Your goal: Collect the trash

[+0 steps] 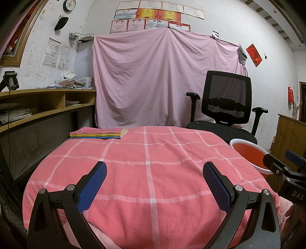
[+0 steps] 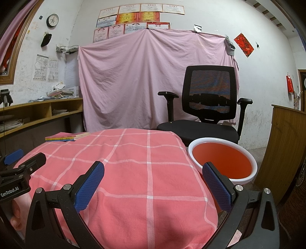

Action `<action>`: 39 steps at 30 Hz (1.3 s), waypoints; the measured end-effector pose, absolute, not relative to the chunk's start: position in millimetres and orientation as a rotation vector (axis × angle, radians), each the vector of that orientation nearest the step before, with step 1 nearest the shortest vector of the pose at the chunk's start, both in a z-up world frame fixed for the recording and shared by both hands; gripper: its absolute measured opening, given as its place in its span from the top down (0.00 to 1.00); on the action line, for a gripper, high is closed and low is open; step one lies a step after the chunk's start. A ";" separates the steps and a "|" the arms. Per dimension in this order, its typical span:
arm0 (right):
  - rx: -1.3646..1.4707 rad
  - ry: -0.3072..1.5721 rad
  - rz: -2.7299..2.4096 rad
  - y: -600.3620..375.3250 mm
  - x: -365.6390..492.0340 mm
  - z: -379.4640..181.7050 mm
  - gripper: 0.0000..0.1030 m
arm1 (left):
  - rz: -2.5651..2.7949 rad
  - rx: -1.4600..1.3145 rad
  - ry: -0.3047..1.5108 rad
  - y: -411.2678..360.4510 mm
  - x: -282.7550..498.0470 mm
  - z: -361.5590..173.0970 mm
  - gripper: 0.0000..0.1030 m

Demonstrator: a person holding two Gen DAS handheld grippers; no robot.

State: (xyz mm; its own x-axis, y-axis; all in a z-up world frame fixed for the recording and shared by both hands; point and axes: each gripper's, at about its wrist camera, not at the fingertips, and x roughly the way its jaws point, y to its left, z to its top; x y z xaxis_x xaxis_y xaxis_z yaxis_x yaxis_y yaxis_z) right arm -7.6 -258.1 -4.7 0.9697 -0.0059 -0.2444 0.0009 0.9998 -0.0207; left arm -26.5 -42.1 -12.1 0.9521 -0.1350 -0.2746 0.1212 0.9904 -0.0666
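1. Left gripper (image 1: pixel 154 173) hovers over the pink checked cloth (image 1: pixel 153 162), fingers spread wide, grasping nothing.
2. Right gripper (image 2: pixel 153 172) likewise released.
3. Orange basin (image 2: pixel 222 160) sits right of the table, just beside it.
4. Stacked books (image 1: pixel 98 133) lie far left.

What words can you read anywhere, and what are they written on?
"GenRobot.AI": on the black left gripper, seen from the right wrist.
"DAS", cut off at the edge: on the black right gripper, seen from the left wrist.
Too small or blurred: the stacked thin books, framed wall certificates, red diamond wall paper, round wall clock.
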 end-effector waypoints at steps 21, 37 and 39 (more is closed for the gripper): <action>-0.020 0.247 -0.004 -257.6 -7.7 -3.9 0.00 | -0.132 -0.050 0.282 -42.0 -26.4 -11.7 0.04; -0.020 0.249 -0.004 -257.8 -7.3 -3.3 0.00 | -0.136 -0.018 0.275 -51.1 -30.7 -14.8 0.04; -0.020 0.249 -0.004 -257.6 -7.6 -3.3 0.00 | -0.136 -0.015 0.277 -52.0 -29.7 -14.6 0.04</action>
State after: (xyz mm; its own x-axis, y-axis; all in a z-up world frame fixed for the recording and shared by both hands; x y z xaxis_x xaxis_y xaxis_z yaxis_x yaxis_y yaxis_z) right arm -7.6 -257.6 -3.3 0.9691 -0.0062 -0.2465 0.0012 0.9998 -0.0205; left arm -29.7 -52.0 -14.6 0.9527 -0.1360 -0.2717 0.1319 0.9907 -0.0335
